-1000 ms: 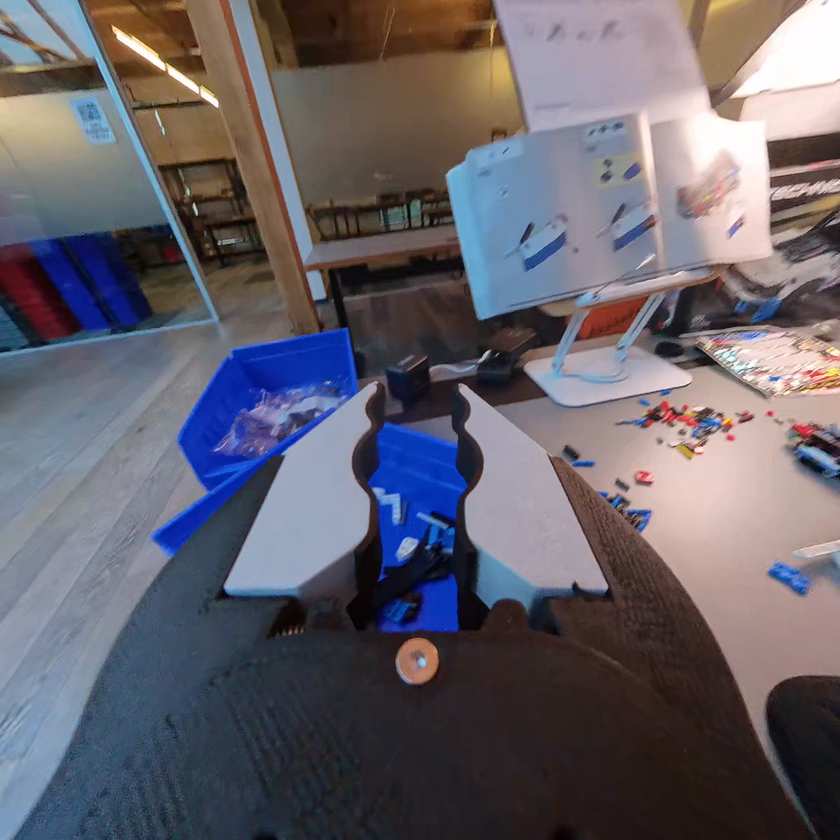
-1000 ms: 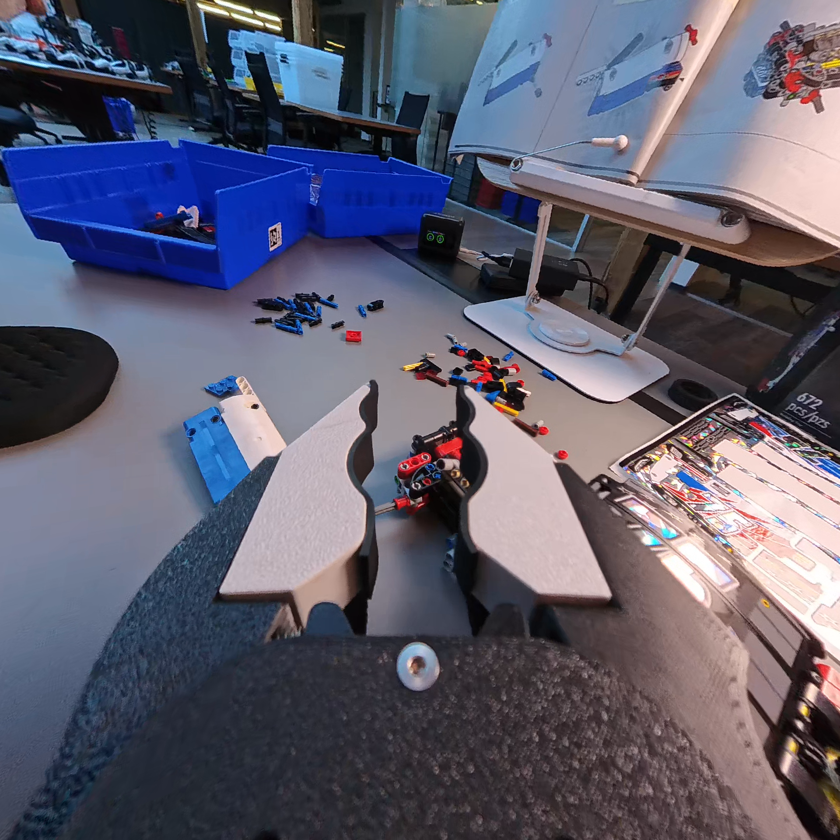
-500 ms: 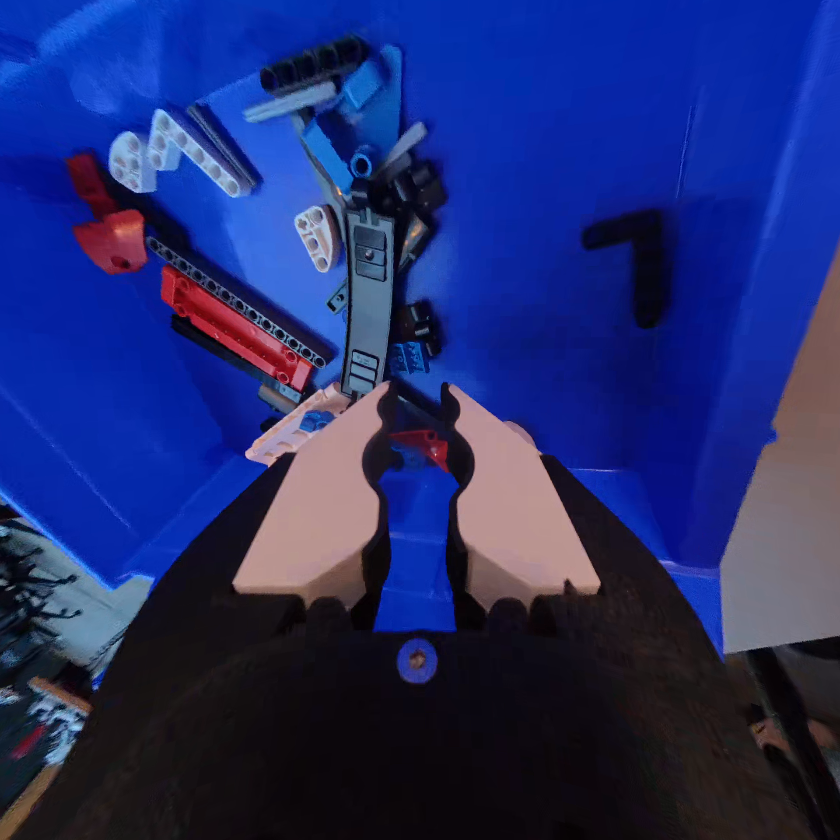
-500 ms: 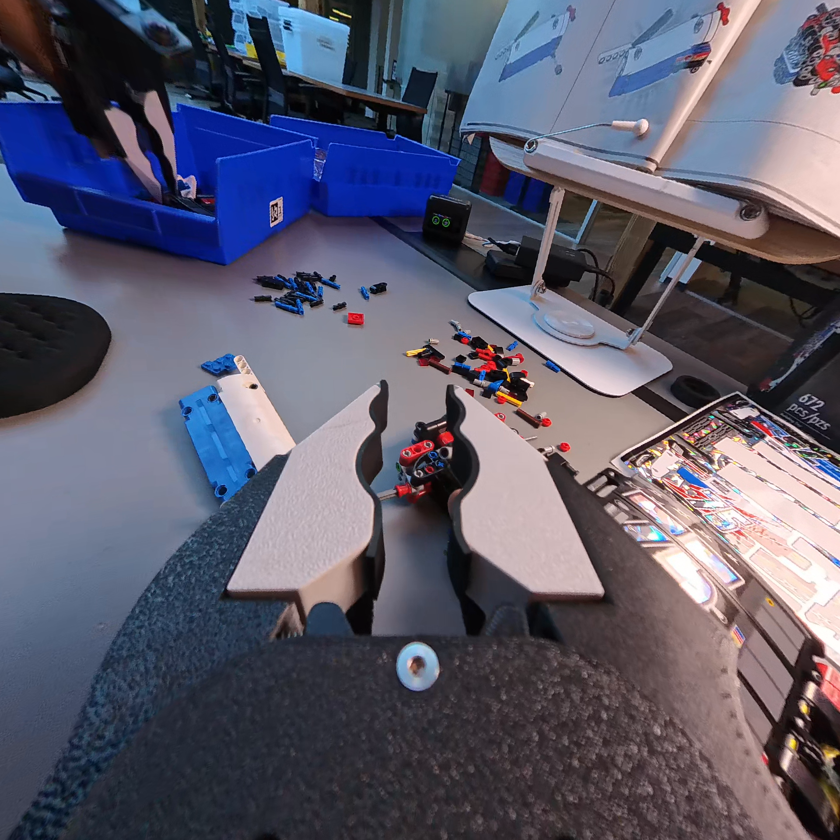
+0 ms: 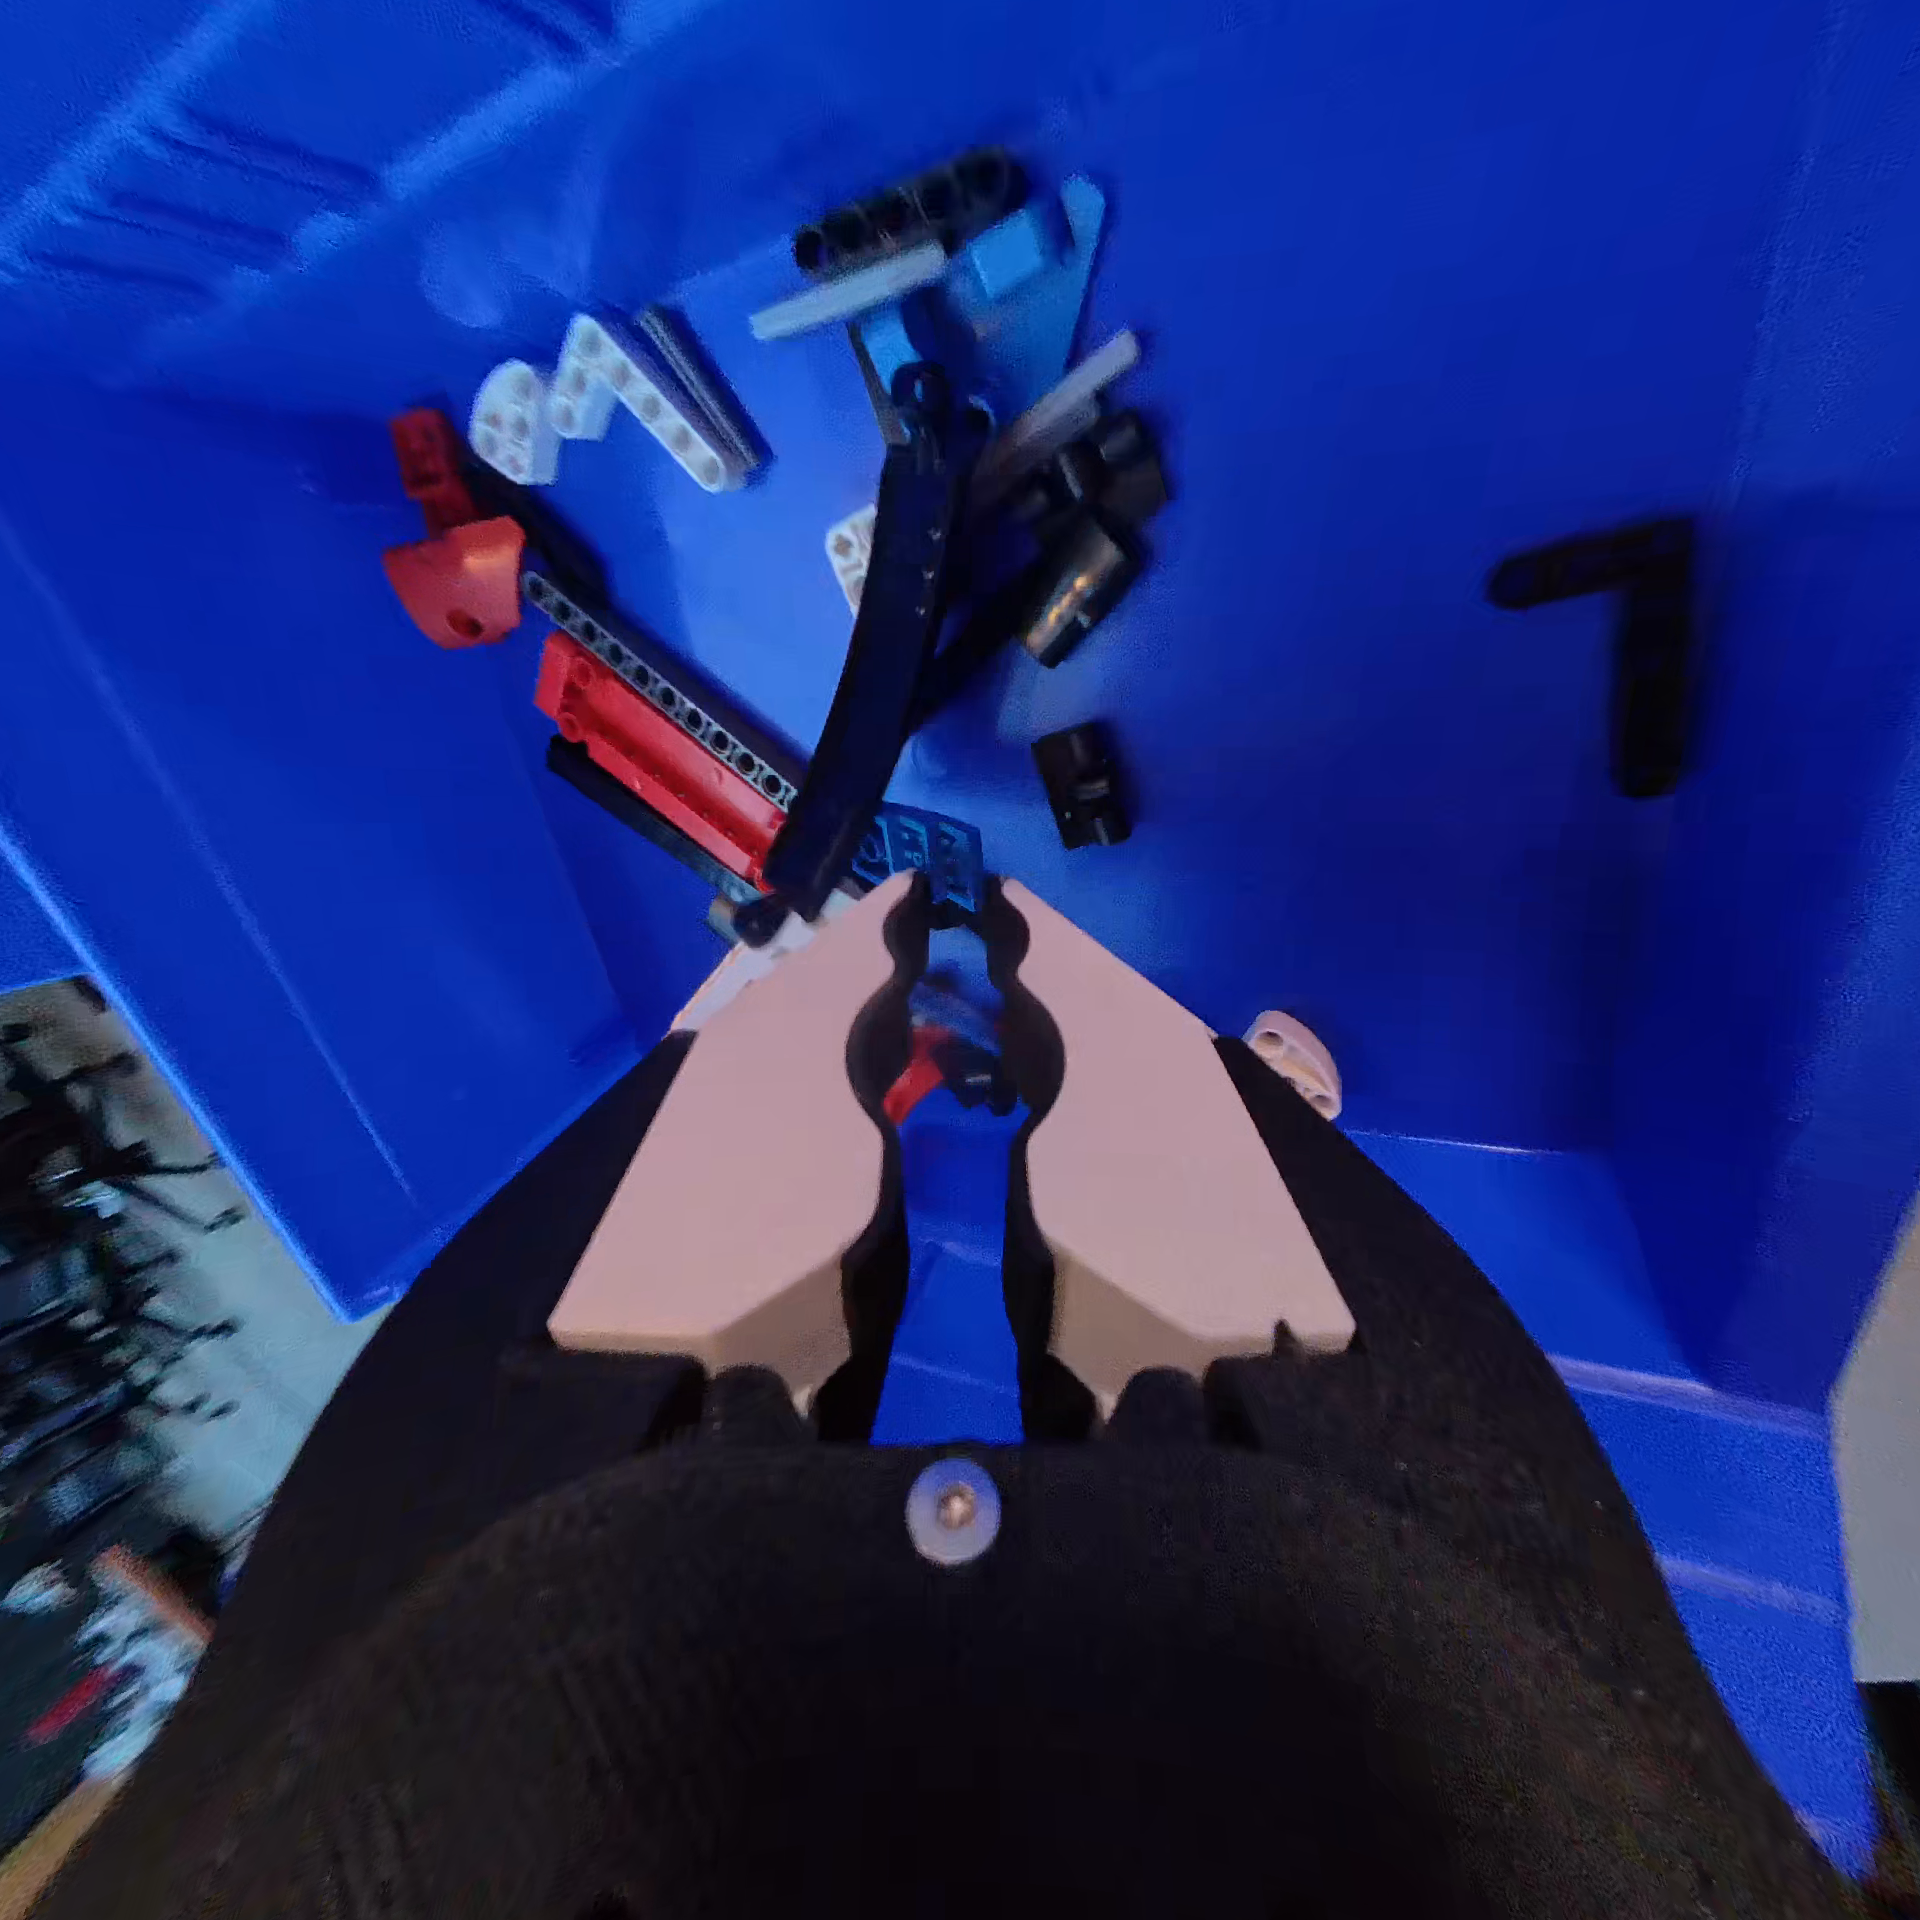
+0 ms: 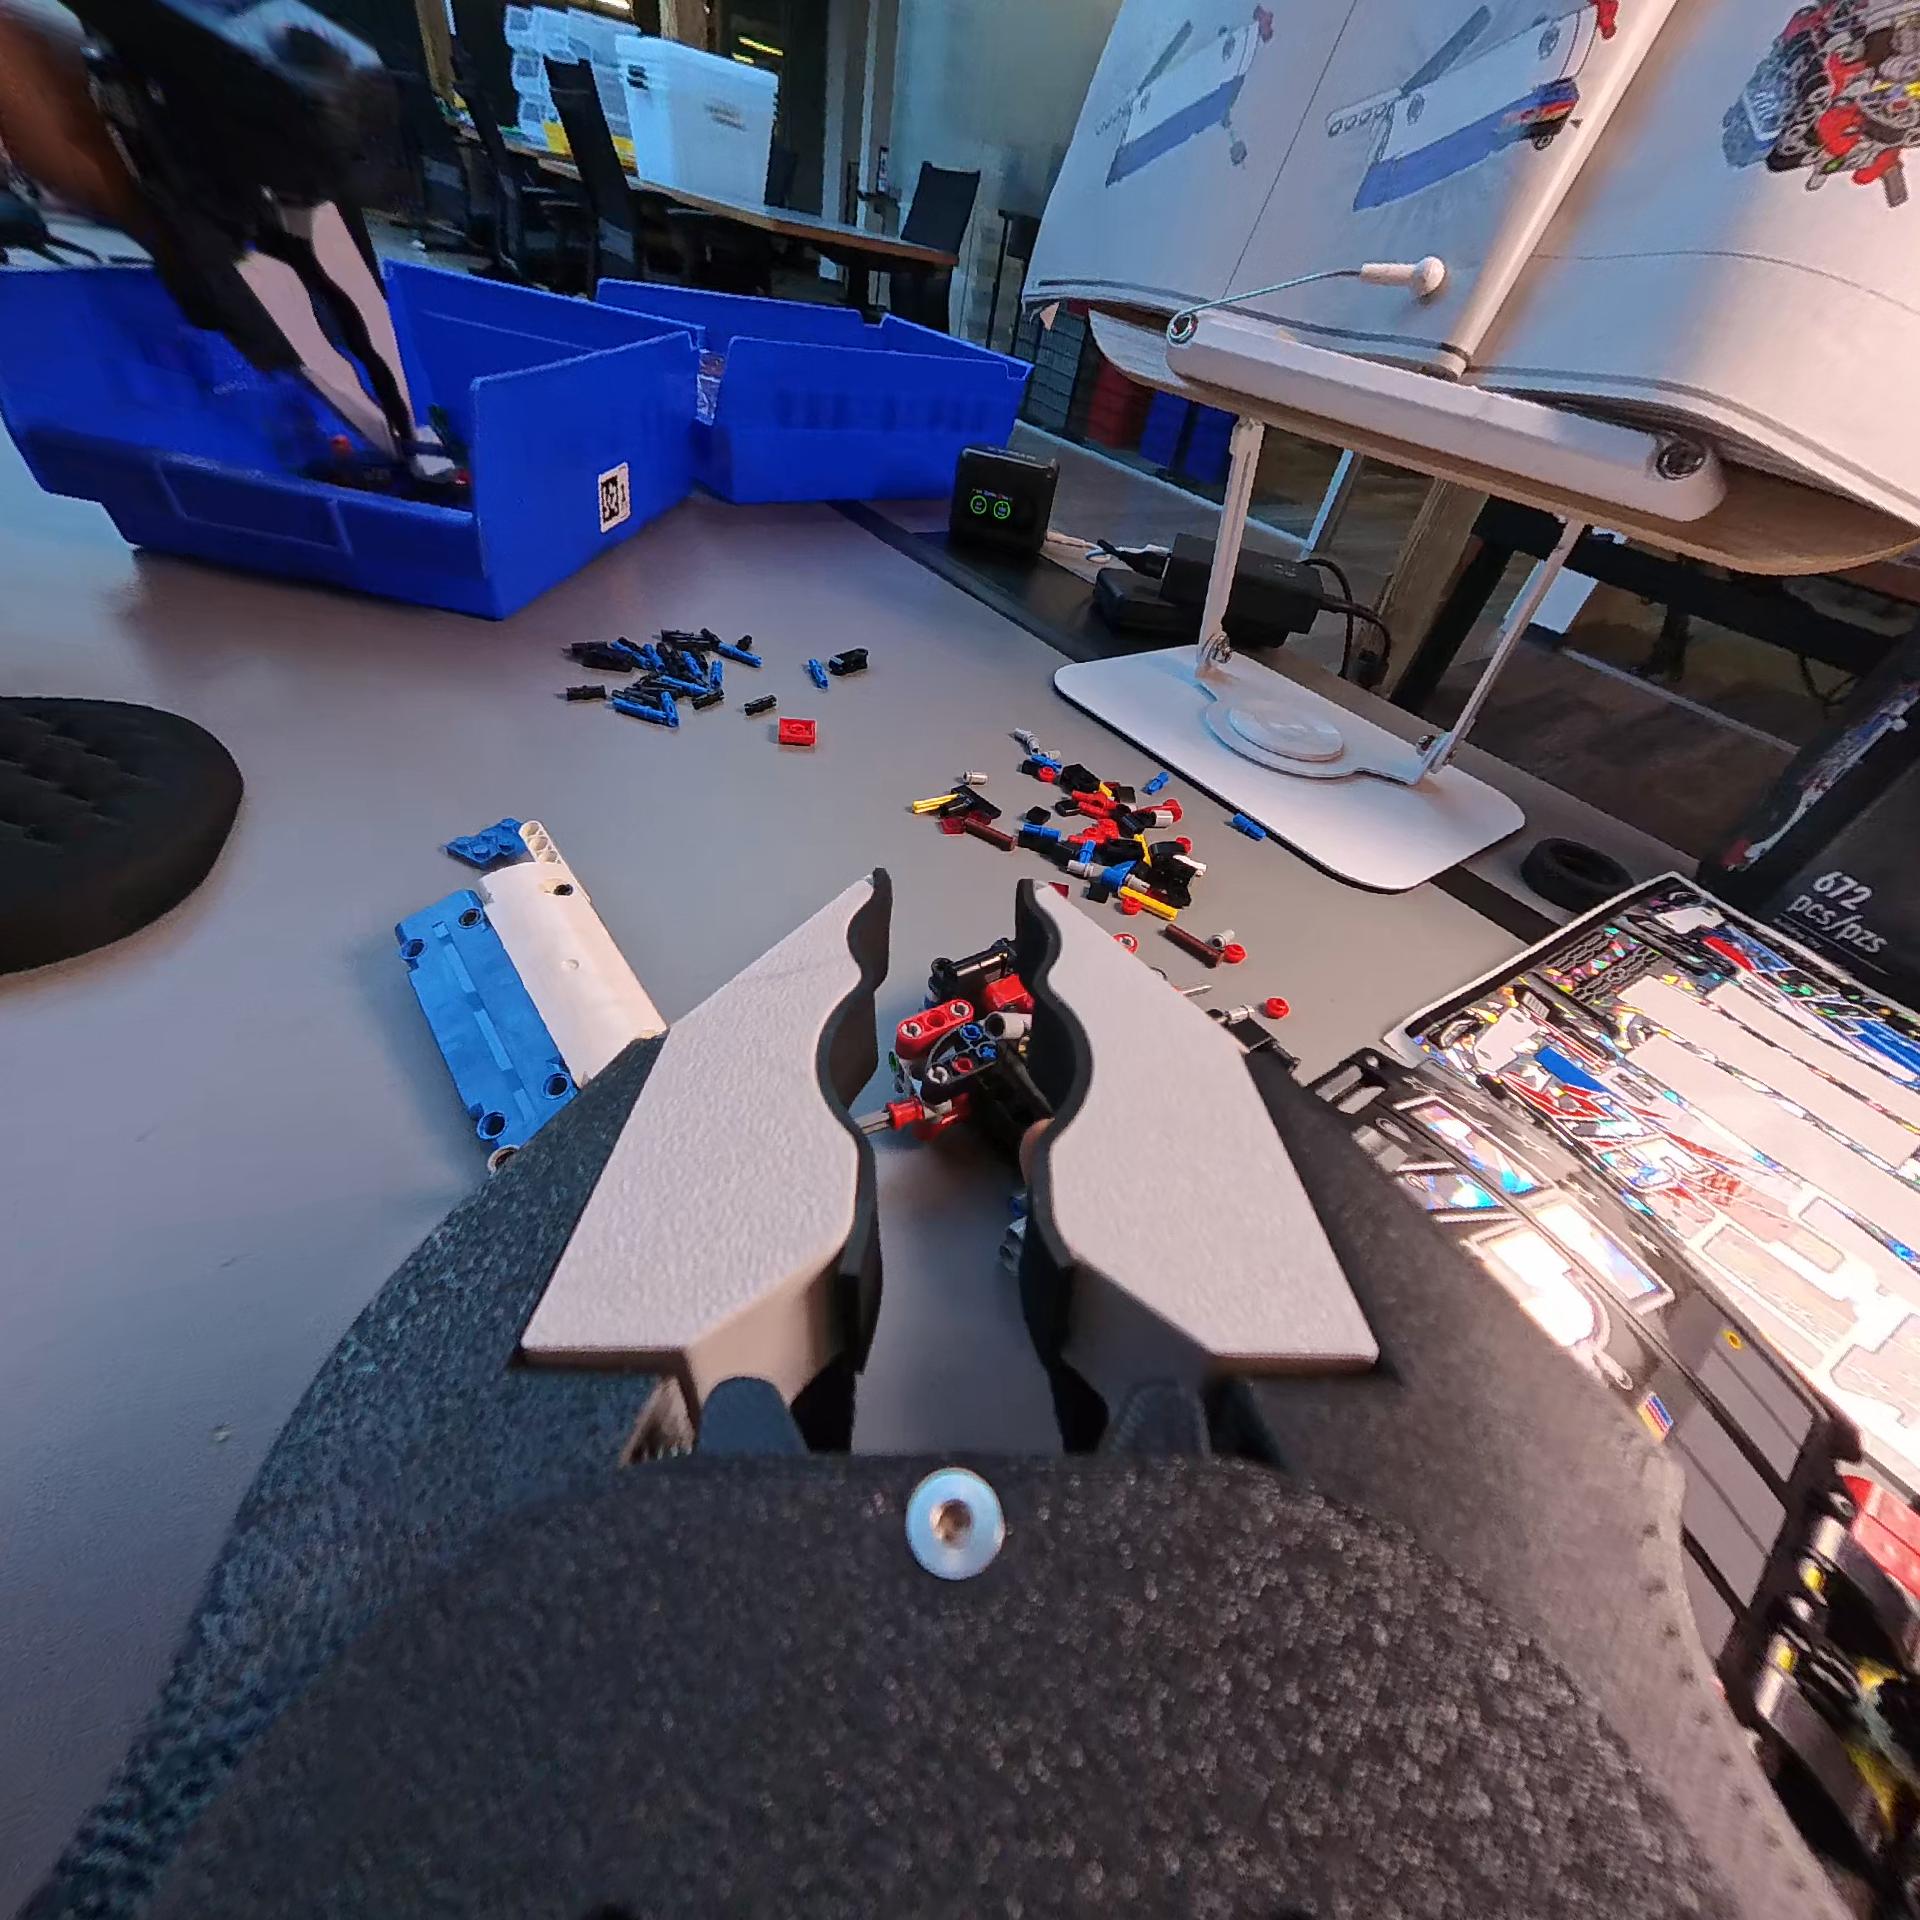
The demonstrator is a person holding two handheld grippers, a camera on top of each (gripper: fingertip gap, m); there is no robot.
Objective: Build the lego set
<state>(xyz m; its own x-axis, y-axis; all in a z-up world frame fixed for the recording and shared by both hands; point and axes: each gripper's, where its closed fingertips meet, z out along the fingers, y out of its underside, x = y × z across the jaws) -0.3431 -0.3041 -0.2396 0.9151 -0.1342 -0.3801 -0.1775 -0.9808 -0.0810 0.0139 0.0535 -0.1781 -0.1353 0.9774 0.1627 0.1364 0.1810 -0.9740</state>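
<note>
The left gripper (image 5: 948,894) reached down into the blue bin (image 5: 1351,312), fingers nearly closed on a small blue brick (image 5: 920,847) at their tips (grip uncertain). The right gripper (image 6: 953,904) idled half-open, well apart over the worktop (image 6: 312,1195).

The left wrist view is dim and strongly tinted by the blue bin (image 5: 1351,312), with motion blur across the loose parts and the lower-left corner, while the gripper body in the foreground is almost black. The right wrist view is brighter and mostly sharp: glare flares on the foil sticker sheet (image 6: 1662,1122), soft shadows lie on the grey table (image 6: 312,1195), and the left gripper (image 6: 416,457) is smeared by motion. Both views show wide-angle bending of straight lines toward the edges.
</note>
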